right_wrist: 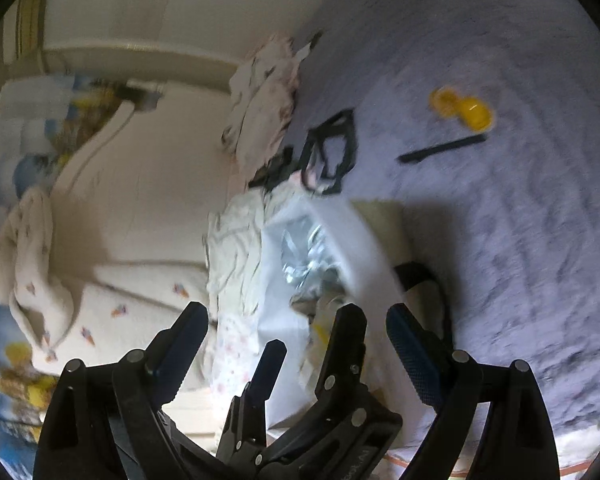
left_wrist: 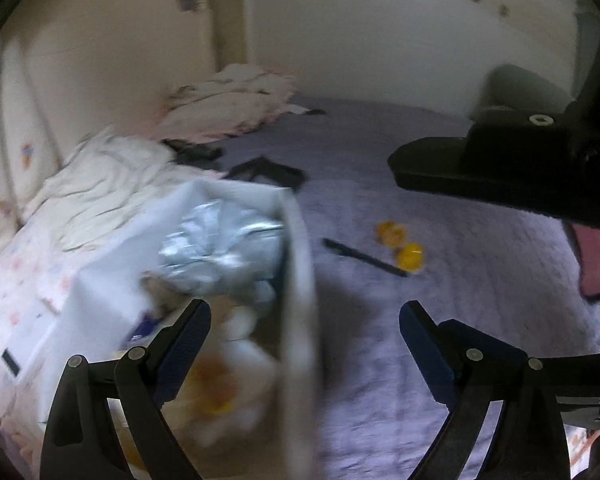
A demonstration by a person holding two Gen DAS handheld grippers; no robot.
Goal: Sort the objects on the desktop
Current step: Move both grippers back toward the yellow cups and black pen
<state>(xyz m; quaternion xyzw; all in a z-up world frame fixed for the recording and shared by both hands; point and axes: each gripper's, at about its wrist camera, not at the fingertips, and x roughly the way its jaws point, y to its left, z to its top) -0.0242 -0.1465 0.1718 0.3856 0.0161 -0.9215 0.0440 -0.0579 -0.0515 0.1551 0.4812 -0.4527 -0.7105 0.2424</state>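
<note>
You are holding the left hand-held gripper [left_wrist: 305, 316] with its jaws spread wide and pinching nothing; the near wall of the white box [left_wrist: 296, 280] is standing between its fingers, touching neither. The box, holding a crinkled silver bag [left_wrist: 224, 248], is sitting on the bed [left_wrist: 460, 320]. Your right hand-held gripper [right_wrist: 297, 320] is also gaping, empty, with the box just ahead of its tips. The black pen [left_wrist: 364, 258] and yellow toy [left_wrist: 400, 246] are lying together on the purple cover, well apart from both hand-held grippers. Only the left view is showing the right tool's black body; only the right view is showing the left hand-held gripper's fingers [right_wrist: 346, 340] from behind.
</note>
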